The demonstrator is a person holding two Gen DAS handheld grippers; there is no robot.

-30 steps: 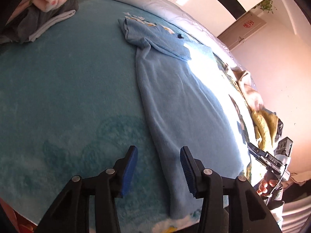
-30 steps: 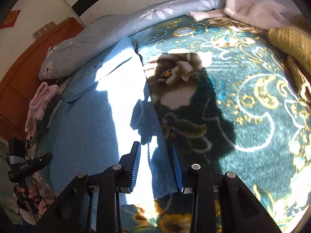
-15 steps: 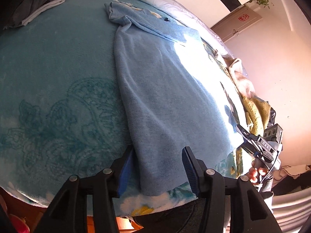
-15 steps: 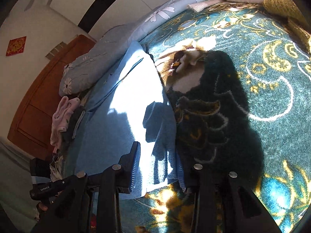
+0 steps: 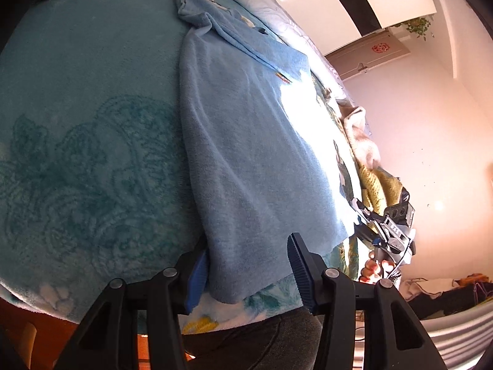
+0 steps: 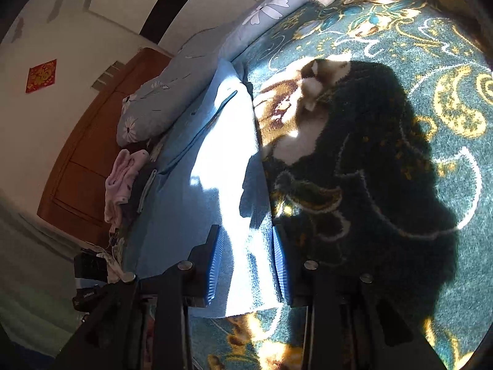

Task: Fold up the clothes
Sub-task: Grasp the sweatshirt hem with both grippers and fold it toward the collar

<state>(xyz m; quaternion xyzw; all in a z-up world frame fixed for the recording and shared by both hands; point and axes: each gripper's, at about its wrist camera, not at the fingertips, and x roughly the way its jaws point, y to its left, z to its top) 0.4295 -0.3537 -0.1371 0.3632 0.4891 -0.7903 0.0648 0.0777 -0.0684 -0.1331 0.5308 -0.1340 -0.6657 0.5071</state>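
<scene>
A light blue garment [image 5: 246,141] lies spread lengthwise on the bed, its near hem at the bed's front edge. My left gripper [image 5: 246,273] is open, its fingers astride the garment's near left corner, the cloth between the pads. My right gripper [image 6: 248,265] is open too, astride the garment's near right corner [image 6: 246,277]; the same garment [image 6: 209,166] runs away from it, partly in bright sunlight. The right gripper also shows in the left wrist view [image 5: 382,228], at the hem's right end.
The bed carries a teal blanket [image 5: 77,123] with a gold and dark pattern [image 6: 400,123]. A pink and grey clothes pile [image 6: 123,178] lies far left, a yellow knit and a beige garment [image 5: 369,166] on the right. A flowered pillow [image 6: 185,77] lies at the head.
Both grippers have moved back toward the bed's front edge and now straddle the near corners of the garment's hem. The right gripper's jaws have narrowed slightly around the cloth.
</scene>
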